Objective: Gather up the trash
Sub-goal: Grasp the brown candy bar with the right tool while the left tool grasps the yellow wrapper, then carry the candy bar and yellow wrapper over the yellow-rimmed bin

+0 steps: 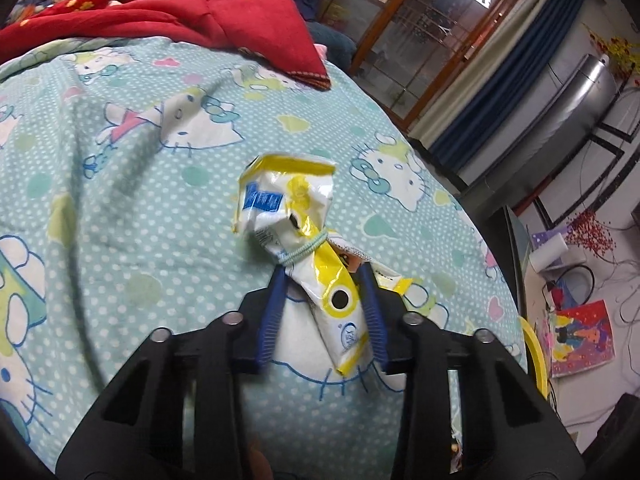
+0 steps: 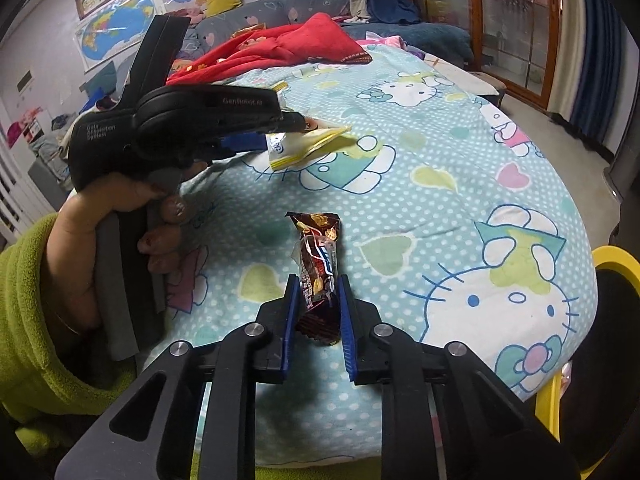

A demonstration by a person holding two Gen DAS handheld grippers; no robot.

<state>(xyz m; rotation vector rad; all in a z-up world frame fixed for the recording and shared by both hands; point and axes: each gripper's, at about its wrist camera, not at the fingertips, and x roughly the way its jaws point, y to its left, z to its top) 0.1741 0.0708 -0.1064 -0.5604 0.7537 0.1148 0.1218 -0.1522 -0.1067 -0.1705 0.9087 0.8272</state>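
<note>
Spread under both my grippers is a bed (image 1: 120,200) in a turquoise cartoon-cat sheet, with a red blanket (image 1: 168,12) bunched at its far end. My left gripper (image 1: 324,276) has its fingers (image 1: 271,312) clamped on a crumpled white-and-yellow wrapper (image 1: 296,216), which sticks out beyond the tips. My right gripper (image 2: 318,284) pinches a dark brown snack wrapper (image 2: 318,264), upright between its fingers (image 2: 347,320).

Left claw (image 1: 324,280) clamped on wrapper, right claw (image 2: 318,294) likewise clamped, both held level
</note>
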